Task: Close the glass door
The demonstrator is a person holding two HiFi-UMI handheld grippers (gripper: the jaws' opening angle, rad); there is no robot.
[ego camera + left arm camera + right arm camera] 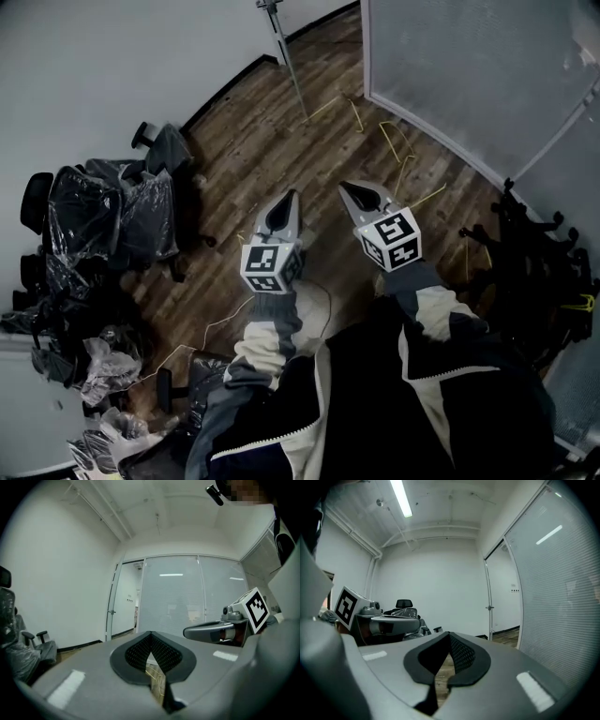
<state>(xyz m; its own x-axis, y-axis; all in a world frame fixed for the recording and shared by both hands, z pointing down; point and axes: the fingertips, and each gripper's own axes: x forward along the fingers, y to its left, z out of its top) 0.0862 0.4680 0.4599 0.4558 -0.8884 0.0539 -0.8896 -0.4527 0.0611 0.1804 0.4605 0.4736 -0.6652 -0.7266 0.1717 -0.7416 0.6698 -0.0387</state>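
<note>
Left gripper point(287, 202): lower middle of the head view, pointing up-frame over the wood floor point(244, 159). The pads are pressed together at the tip with nothing between them, and its own view point(150, 634) shows the same.
Right gripper point(352, 192): just beside the left one, slightly further right. Its jaws are closed and empty too, and its own view point(449, 634) shows the pads meeting at the tip.
Glass door point(291, 66): top middle of the head view, well apart from both grippers. Mostly you just see its thin metal upright. In the left gripper view point(112, 606) it sits left of centre with a small handle on it, and in the right gripper view point(489, 607) it's right of centre. Can't tell how far open it stands.
Frosted glass wall point(450, 75): upper right of the head view, next to the door.
Chairs point(112, 206): office chairs wrapped in plastic, bunched along the left edge.
Yellow cable point(392, 127): loose loops on the floor near the frosted wall.
Sleeves point(267, 337): dark-and-pale jacket arms at the bottom, one behind each gripper.
</note>
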